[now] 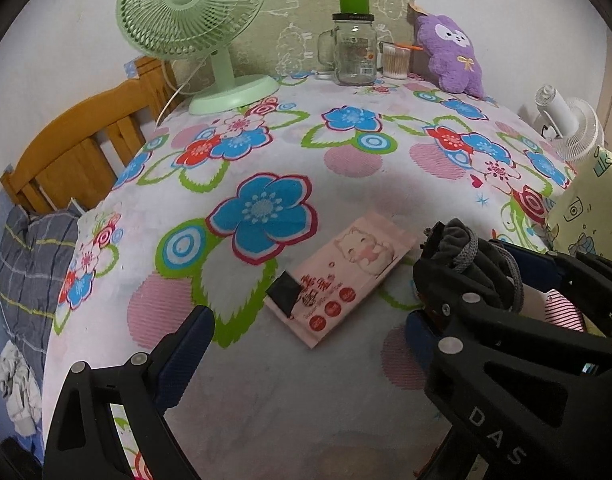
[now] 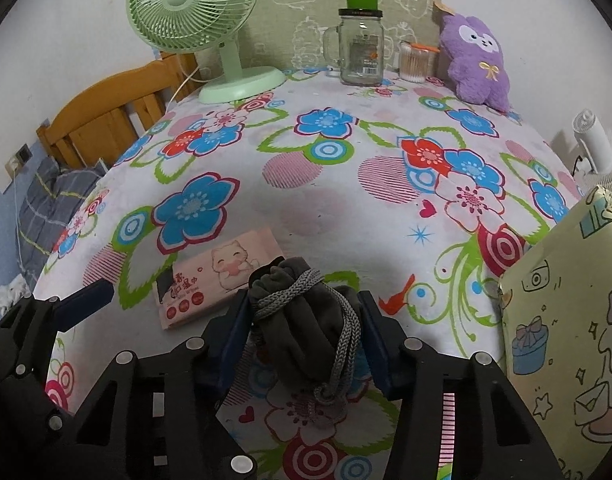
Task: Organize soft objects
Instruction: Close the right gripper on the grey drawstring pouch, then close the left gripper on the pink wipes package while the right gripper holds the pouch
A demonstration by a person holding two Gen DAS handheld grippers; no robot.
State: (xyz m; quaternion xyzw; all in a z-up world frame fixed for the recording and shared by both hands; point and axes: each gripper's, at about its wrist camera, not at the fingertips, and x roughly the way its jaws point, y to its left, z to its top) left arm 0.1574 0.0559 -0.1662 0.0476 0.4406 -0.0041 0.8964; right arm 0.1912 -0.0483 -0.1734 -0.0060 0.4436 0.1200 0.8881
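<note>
Soft grey drawstring pouch [image 2: 306, 320] clamped in right gripper [image 2: 303, 312], left gripper [image 1: 306, 320] apart

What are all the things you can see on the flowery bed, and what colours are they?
Pouch: one, dark grey with grey cord, between the right tool's fingers.
Wipes pack: one, pink, lying flat beside the pouch.
Fan: one, pale green, far left.
Glass mug: one, clear, green cap, far middle.
Swab cup: one, clear, beside the mug.
Plush toy: one, purple, far right.
White fan: one, right edge.
Yellow cartoon bag: one, near right.
Headboard: one, wooden, left.
Left tool: black and blue, open, empty.
Right tool: black and blue, closed on the pouch.
</note>
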